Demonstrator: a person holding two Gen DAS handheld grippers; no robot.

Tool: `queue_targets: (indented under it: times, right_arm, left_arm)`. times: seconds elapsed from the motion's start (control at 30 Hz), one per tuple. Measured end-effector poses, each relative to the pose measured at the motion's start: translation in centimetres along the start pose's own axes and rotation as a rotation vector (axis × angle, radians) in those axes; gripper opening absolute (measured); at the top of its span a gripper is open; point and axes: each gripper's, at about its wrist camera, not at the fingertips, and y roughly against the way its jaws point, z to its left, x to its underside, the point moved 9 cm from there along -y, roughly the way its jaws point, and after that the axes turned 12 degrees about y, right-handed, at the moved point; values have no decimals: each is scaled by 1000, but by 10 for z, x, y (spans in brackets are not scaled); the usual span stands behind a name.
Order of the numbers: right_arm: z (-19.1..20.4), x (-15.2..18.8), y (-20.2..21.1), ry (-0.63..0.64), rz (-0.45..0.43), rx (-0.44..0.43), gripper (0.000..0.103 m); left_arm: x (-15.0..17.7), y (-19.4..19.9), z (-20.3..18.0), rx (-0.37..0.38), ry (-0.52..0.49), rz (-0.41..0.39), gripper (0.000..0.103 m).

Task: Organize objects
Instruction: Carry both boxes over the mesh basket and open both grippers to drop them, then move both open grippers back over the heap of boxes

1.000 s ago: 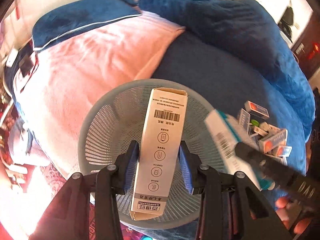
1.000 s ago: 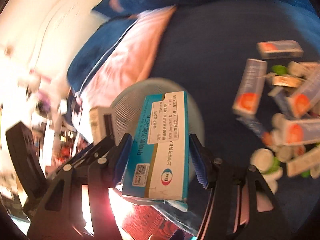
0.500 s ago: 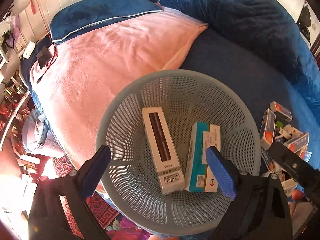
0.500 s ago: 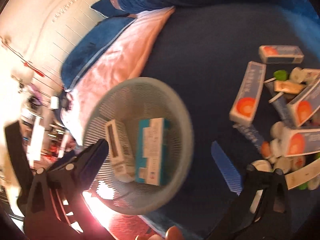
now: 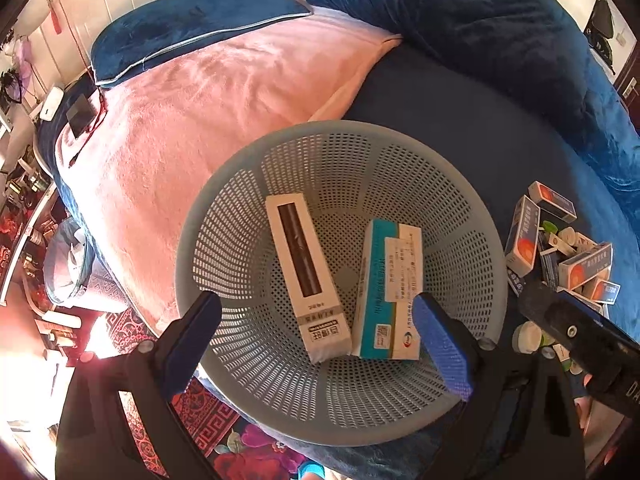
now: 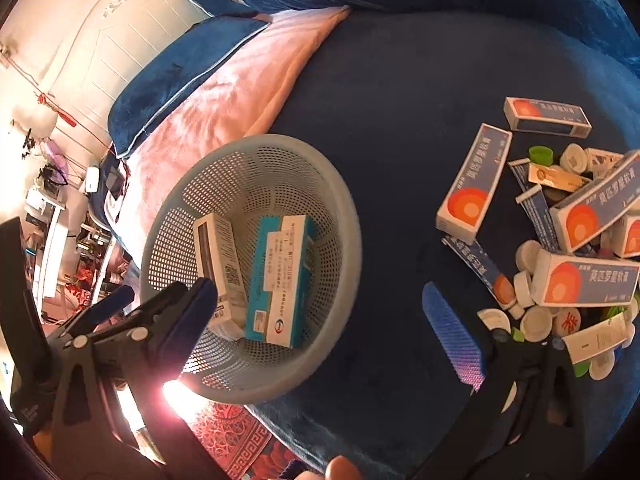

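Both boxes, gripped a second ago, now lie in the basket (image 5: 224,196): the left view shows the left gripper (image 5: 316,344) spread empty above the white box (image 5: 304,280) and teal box (image 5: 388,292); the right view shows the right gripper (image 6: 320,312) spread empty, with loose boxes (image 6: 560,220) at three o'clock.

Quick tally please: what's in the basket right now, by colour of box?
In the basket:
White box with dark window: 1
Teal and white box: 1
Total: 2
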Motion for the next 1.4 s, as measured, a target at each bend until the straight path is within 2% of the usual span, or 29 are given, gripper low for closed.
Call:
queue_targets:
  times: [0.4, 0.9, 1.13, 1.4]
  right_arm:
    - [-34, 2, 23, -39, -12, 59, 103]
    - [-84, 14, 51, -82, 2, 118, 103]
    - [-119, 24, 64, -140, 8, 145, 103]
    - [-173, 35, 83, -277, -10, 180, 103]
  left_arm:
    - [9, 8, -41, 23, -55, -16, 97]
    - [30, 7, -103, 59, -123, 6, 97]
    - [41, 6, -132, 84, -160, 15, 97]
    - [57, -1, -171, 120, -221, 43, 97]
